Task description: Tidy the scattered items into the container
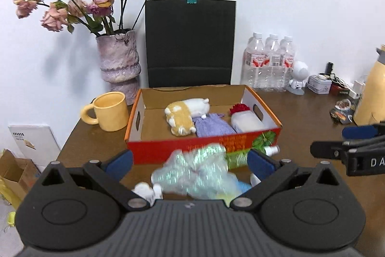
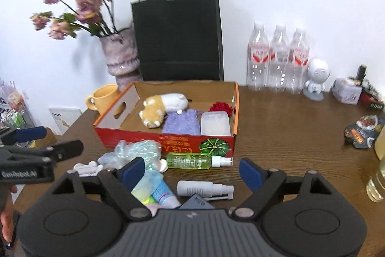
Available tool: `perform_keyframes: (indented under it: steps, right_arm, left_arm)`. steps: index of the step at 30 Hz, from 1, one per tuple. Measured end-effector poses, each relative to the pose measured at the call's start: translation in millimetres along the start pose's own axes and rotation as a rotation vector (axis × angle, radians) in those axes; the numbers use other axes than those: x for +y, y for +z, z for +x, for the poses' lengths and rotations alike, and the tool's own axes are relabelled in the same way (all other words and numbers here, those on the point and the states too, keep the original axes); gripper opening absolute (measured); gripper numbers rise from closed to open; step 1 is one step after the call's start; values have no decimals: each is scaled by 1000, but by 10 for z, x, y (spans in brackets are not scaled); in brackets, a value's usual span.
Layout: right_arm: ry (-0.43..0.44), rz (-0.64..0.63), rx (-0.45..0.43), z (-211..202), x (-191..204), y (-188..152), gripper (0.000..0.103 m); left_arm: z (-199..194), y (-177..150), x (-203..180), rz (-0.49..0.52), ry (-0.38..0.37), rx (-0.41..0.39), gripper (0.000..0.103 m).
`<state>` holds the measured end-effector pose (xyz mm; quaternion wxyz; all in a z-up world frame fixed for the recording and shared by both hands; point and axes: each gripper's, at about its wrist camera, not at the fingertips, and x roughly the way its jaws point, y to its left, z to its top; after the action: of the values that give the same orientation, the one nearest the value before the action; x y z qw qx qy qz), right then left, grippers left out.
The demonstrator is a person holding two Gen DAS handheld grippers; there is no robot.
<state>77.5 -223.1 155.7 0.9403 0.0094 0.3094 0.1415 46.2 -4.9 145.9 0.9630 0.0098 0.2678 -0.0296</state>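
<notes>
A red and orange cardboard box (image 1: 168,148) (image 2: 144,136) stands on the brown table and holds a plush corgi (image 1: 182,116), a purple knitted pouch (image 1: 211,125), a white container (image 1: 245,122) and a red flower (image 1: 239,108). In front of it lie a shimmery plastic bag (image 2: 134,151), a green spray bottle (image 2: 190,160), a white spray bottle (image 2: 204,188) and a tube (image 2: 163,194). My left gripper (image 1: 190,161) (image 2: 61,139) is open above the bag, its pads clear of it. My right gripper (image 2: 192,172) (image 1: 336,140) is open over the spray bottles, holding nothing.
Along the back wall stand a vase of dried roses (image 1: 119,59), a yellow mug (image 1: 110,111), a black paper bag (image 1: 190,42), water bottles (image 1: 269,62) and a white robot figure (image 2: 316,78). A yellow jug (image 1: 373,93) and small clutter sit at the right.
</notes>
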Motion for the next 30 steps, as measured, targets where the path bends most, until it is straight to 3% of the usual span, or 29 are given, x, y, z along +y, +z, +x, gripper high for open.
perform_keyframes:
  steps: [3, 5, 8, 13, 19, 23, 26, 30]
  right_arm:
    - [-14, -11, -85, -170, 151, -419, 91]
    - [-25, -25, -108, -209, 248, -724, 91]
    - [-27, -48, -45, -92, 365, -1140, 91]
    - [-66, -71, 25, 157, 475, -1563, 91]
    - [-90, -51, 50, 286, 530, -1666, 91]
    - [-111, -37, 56, 332, 517, -1719, 92]
    - [-111, -29, 71, 362, 488, -1726, 103]
    - [-112, -26, 74, 387, 480, -1725, 103]
  left_arm:
    - [-54, -422, 7, -44, -45, 3, 103]
    - [-63, -710, 30, -64, -36, 27, 103]
    - [-99, -1060, 151, -127, 5, 23, 103]
    - [0, -1303, 239, -150, -18, 77, 103]
    - [115, -1439, 114, -88, 20, 96, 103]
    - [188, -1501, 127, -116, 35, 120, 103]
    - [244, -1529, 107, -88, 75, 142, 103]
    - [280, -1528, 59, -33, 67, 157, 103]
